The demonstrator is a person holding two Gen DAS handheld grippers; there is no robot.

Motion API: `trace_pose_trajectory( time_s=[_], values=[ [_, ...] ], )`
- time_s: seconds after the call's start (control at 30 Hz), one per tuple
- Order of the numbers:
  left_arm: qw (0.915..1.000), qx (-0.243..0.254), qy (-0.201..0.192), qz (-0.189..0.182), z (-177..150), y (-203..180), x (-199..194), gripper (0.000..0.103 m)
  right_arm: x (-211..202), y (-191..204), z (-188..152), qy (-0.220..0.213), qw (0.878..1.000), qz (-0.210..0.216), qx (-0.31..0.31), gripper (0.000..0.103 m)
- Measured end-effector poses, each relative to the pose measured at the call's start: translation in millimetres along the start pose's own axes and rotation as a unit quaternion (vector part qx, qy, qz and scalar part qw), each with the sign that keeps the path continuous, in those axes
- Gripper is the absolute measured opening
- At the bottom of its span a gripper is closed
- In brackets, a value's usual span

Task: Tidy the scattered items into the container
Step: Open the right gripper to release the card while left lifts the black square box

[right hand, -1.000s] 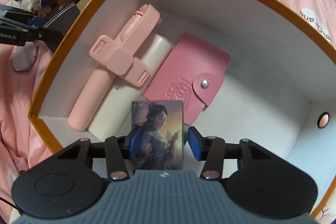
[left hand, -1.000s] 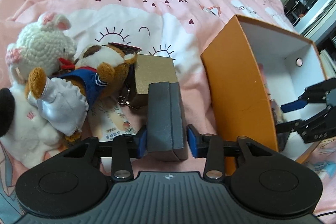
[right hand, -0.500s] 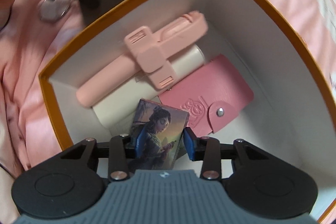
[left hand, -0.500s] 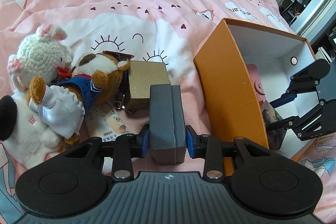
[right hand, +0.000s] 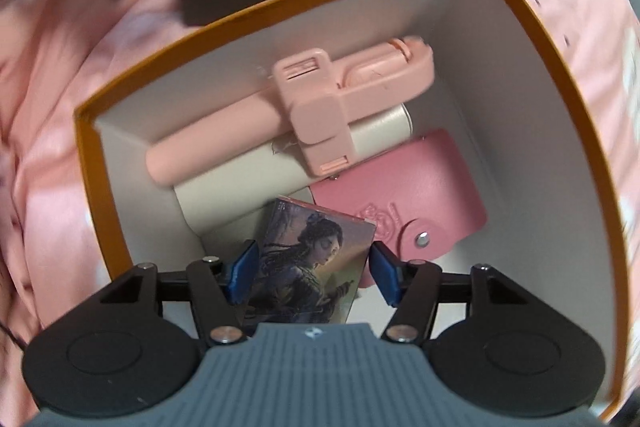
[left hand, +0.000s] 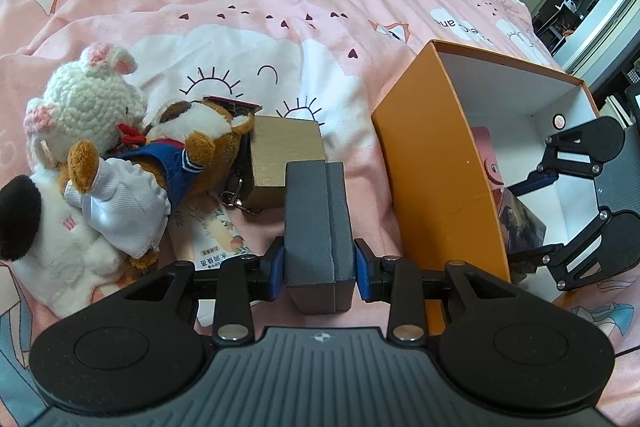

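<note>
My left gripper is shut on a dark grey box, held just left of the orange container on the pink bedsheet. My right gripper points down inside the container. Its jaws are opening around a picture card box showing a woman. A gap shows at the right pad, and the card box leans inside the container. In the left wrist view the right gripper hangs over the container's near end. A pink folding stick, a cream tube and a pink wallet lie in the container.
Left of the grey box lie a gold box, a brown plush in blue, a white crochet bunny, a white plush with a black ear, a printed packet and a key clasp. Bare sheet stretches beyond.
The right gripper has rolled over the container, and its jaws have spread off the card box. The left gripper and its grey box have kept still.
</note>
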State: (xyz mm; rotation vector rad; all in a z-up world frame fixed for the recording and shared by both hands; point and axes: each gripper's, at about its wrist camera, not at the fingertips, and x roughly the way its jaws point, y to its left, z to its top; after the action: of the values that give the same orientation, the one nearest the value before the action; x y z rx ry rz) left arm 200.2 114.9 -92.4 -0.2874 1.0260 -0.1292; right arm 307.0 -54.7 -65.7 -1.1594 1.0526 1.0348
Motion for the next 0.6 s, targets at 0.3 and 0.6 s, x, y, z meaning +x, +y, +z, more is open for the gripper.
trace_pose_trajectory(
  time_s=[0.3, 0.6],
  values=[
    [1.0, -0.001, -0.003, 0.0, 0.6, -1.0, -1.7, 0.039, 3.5, -18.5, 14.2, 0.019, 0.991, 0.078, -0.103, 0.064],
    [0.9999, -0.006, -0.008, -0.006, 1.0, 1.8, -3.4, 0.039, -16.1, -46.7, -3.6, -0.009, 0.995, 0.097, 0.016, 0.04]
  ],
)
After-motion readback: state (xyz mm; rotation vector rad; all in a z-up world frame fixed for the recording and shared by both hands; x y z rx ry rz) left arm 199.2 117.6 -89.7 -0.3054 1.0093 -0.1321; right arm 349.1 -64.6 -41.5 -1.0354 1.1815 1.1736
